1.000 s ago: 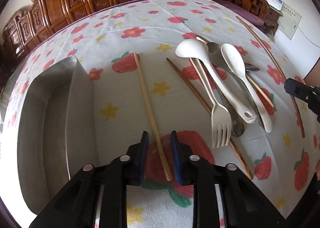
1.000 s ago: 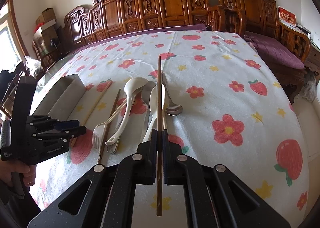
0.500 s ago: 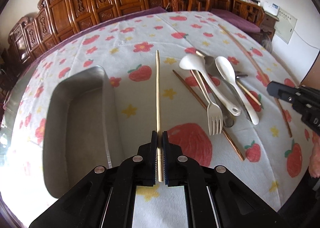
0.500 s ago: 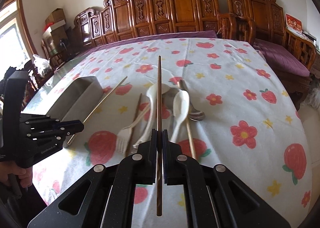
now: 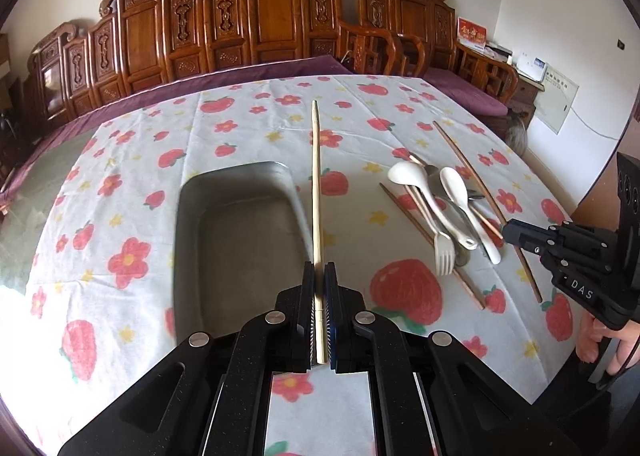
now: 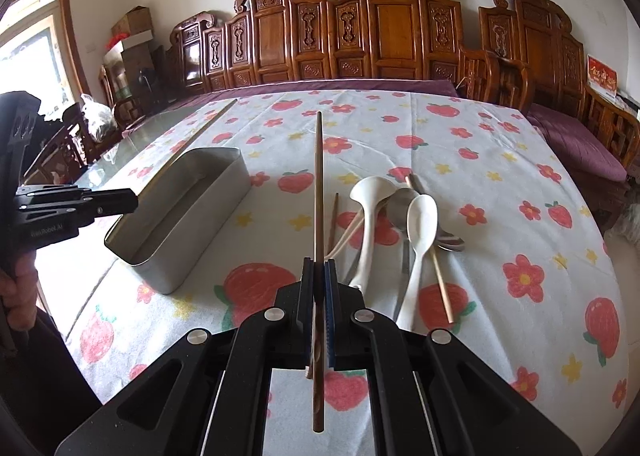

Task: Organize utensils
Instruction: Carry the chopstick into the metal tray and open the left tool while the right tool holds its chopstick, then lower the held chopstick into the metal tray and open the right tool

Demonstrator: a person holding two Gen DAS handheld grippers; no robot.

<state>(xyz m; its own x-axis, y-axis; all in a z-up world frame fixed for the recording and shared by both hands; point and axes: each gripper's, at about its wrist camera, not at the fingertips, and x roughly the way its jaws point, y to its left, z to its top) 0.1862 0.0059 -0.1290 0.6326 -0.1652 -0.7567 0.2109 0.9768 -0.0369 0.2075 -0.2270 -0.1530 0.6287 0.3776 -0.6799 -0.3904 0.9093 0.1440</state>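
My left gripper (image 5: 319,276) is shut on a light bamboo chopstick (image 5: 316,184), held in the air above the right rim of the metal tray (image 5: 236,240). My right gripper (image 6: 319,272) is shut on a dark brown chopstick (image 6: 318,192), held above the cloth between the tray (image 6: 176,216) and the utensil pile. The pile holds two white spoons (image 6: 420,232), a metal spoon (image 6: 400,204), a cream fork (image 5: 444,252) and more chopsticks (image 5: 432,248). The left gripper also shows at the left of the right wrist view (image 6: 132,200).
The table carries a white cloth with strawberries and flowers (image 6: 500,160). Carved wooden chairs (image 5: 260,16) line the far side. The right gripper body (image 5: 568,256) shows at the right of the left wrist view. A person's hand (image 6: 20,288) is at the left edge.
The left gripper closed on the bamboo chopstick, lifted it off the cloth and moved toward the tray. The right gripper rose and drew back with its dark chopstick.
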